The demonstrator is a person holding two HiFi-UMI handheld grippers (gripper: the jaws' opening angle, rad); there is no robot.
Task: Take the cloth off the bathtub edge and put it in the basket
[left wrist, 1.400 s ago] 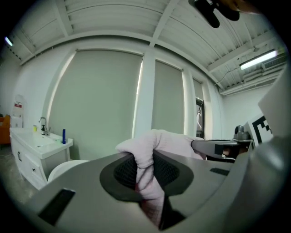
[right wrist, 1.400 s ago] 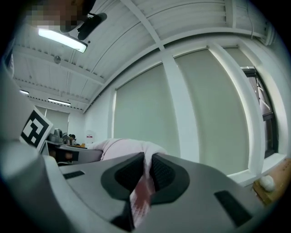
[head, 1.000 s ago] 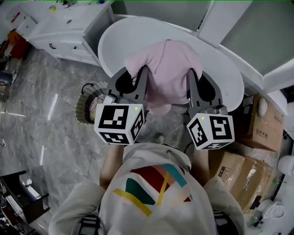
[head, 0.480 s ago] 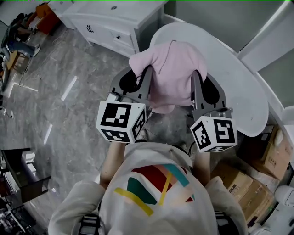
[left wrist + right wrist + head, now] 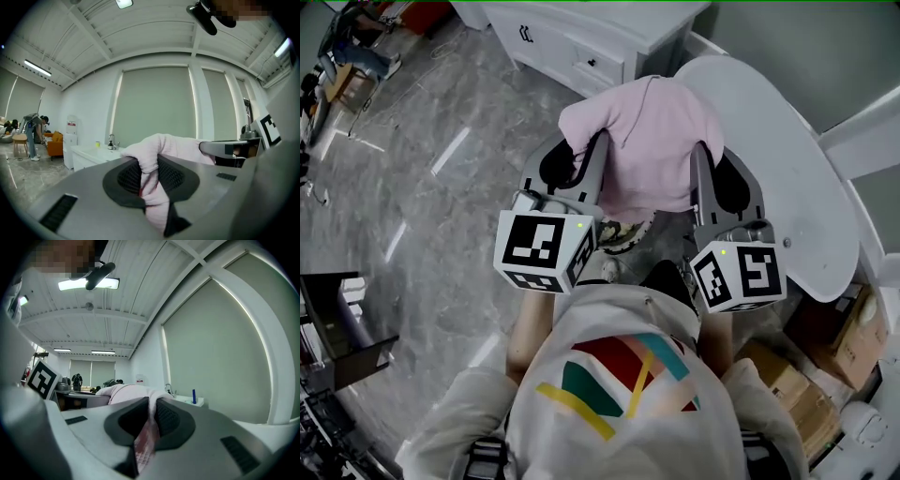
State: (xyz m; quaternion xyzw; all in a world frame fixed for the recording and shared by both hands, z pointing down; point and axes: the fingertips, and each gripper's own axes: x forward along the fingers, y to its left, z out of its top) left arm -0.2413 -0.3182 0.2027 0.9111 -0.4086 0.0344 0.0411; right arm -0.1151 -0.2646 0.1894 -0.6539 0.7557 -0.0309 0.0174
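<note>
While both jaws clamp it, cloth (image 5: 652,141) slung between

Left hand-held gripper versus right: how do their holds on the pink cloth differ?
The left hand-held gripper pinches a thick bunched fold of the pink cloth; the right hand-held gripper, a thin edge. Left holds its left side, right its right side. Both are shut on it, aloft.

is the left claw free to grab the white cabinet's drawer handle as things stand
Probably not. The left claw is shut on the pink cloth, which the right claw also clamps, so both are occupied; the white cabinet stands beyond the cloth, untouched.
</note>
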